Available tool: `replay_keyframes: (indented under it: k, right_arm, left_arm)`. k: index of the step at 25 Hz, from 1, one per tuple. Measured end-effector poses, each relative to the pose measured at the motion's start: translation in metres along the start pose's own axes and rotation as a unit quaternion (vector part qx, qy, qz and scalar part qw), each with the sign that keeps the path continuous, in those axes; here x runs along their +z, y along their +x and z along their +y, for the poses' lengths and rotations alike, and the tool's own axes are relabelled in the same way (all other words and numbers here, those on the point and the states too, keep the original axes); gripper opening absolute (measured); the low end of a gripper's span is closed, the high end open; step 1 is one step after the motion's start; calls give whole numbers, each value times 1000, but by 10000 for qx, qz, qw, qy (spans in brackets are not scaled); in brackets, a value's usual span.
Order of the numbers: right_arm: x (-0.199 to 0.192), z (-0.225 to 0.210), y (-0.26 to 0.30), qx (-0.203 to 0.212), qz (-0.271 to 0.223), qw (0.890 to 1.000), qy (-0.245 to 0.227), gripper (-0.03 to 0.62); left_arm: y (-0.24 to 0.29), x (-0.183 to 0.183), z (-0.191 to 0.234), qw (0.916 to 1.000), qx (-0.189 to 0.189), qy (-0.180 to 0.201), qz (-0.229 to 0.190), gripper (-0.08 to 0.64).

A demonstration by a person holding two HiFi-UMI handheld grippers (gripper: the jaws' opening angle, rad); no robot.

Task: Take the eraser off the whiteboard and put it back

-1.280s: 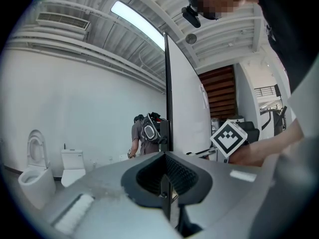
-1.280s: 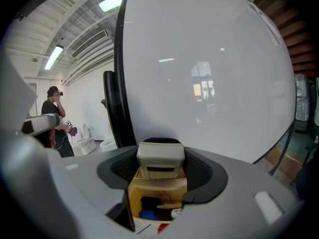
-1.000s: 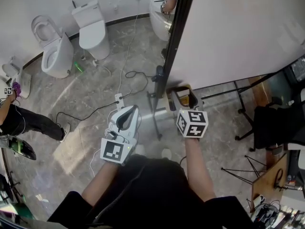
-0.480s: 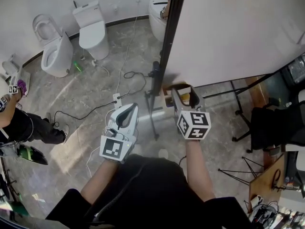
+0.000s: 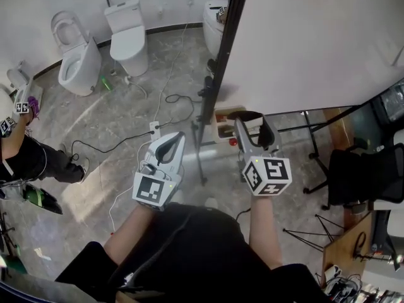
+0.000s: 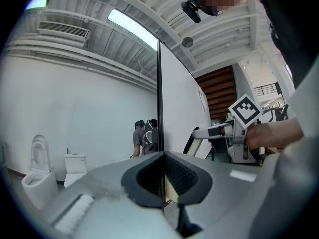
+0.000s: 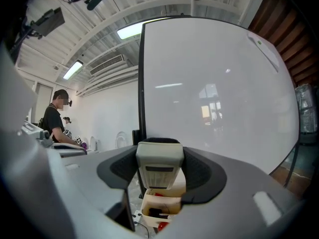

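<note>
Right gripper (image 5: 254, 120) with eraser (image 7: 159, 163) higher — red bits (image 7: 158, 194) in cream box (image 7: 167, 199)

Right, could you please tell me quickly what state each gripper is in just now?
Left gripper: closed, nothing between its jaws.
Right gripper: closed on the eraser, in front of the whiteboard.

Right tongs (image 5: 251, 121) gripping the eraser (image 7: 159, 166) now lifted higher in front of the whiteboard's (image 5: 315, 43) lower edge, their marker cube larger and nearer the head camera, cream box (image 5: 221, 130) on the floor more fully exposed beside them
</note>
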State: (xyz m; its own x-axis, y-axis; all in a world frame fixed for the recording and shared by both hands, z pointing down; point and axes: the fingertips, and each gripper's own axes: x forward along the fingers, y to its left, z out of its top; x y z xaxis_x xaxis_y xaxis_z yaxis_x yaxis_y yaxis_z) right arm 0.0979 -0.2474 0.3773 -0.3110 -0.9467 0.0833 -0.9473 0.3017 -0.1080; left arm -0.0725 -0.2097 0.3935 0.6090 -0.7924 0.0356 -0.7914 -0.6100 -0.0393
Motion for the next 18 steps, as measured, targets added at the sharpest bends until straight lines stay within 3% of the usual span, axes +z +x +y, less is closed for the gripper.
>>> replay_keyframes:
  k: [18]
  right_arm:
    - [44, 8, -72, 180, -373, 9989, -210, 270]
  left_arm:
    - [-4, 10, -2, 10000, 41, -10, -46, 6]
